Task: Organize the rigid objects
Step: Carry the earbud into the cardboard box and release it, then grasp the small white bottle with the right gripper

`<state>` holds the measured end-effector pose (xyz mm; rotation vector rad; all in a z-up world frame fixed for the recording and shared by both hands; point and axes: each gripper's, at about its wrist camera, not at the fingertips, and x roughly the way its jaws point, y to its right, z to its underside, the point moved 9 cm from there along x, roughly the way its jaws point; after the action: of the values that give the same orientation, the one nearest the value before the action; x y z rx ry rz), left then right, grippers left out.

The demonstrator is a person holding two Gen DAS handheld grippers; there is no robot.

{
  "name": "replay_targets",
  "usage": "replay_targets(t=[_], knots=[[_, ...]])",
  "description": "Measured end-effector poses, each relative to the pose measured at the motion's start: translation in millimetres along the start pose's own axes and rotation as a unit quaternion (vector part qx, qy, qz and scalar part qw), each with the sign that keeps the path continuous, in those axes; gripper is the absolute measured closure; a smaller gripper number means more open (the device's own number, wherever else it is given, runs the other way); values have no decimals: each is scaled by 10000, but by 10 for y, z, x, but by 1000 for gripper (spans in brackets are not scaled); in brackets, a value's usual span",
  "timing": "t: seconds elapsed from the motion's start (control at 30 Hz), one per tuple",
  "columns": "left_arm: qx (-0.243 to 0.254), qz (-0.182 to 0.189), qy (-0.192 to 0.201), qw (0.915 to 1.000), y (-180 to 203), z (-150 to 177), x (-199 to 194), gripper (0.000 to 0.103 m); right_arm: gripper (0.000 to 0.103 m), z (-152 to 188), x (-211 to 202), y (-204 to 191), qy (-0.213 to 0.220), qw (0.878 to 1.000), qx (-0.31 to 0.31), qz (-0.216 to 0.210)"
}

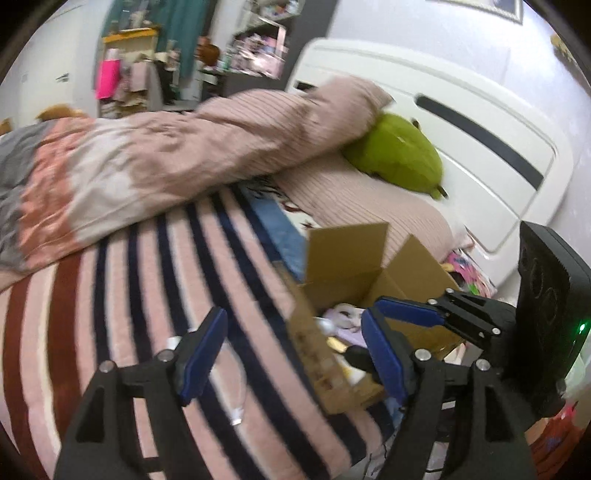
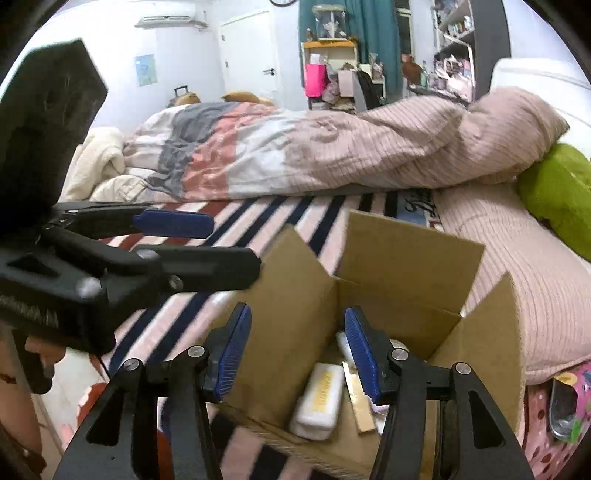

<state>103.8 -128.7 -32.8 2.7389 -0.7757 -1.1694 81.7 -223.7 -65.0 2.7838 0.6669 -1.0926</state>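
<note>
Cardboard box [image 2: 402,258] on striped bed | left tongs [image 1: 291,354] apart, empty | right tongs [image 2: 297,354] apart over box

A bed fills most of the room, covered near us with a striped blanket [image 1: 155,280] in pink, navy and rust, with a rumpled pink and grey duvet [image 2: 295,155] heaped across its far side. To the right stands a white headboard [image 1: 461,122] with a green cushion [image 1: 399,155] against it. On the far wall are a white door [image 2: 251,51], an air conditioner [image 2: 166,18], teal curtains [image 2: 369,29] and cluttered shelves [image 2: 454,55]
</note>
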Motion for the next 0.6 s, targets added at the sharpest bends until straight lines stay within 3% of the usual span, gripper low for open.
replay_targets(t=[0.1,0.27,0.47,0.6], knots=[[-204,-568,232,9979,-418,118,-234,28,53,-101,48,-305,93,9997,-173,-174],[-550,-1258,242,9902,-1121,484,-450,28,53,-160,330,-915,37,9970,-490,-596],[-1128,-1613,152,9803,-1788,990,-518,28,53,37,906,-1431,-461,9910,-709,-1040],[-1439,-1448,75,9789,-2063,1253,-396,28,52,260,1401,-1443,-942,9887,-553,-1025]])
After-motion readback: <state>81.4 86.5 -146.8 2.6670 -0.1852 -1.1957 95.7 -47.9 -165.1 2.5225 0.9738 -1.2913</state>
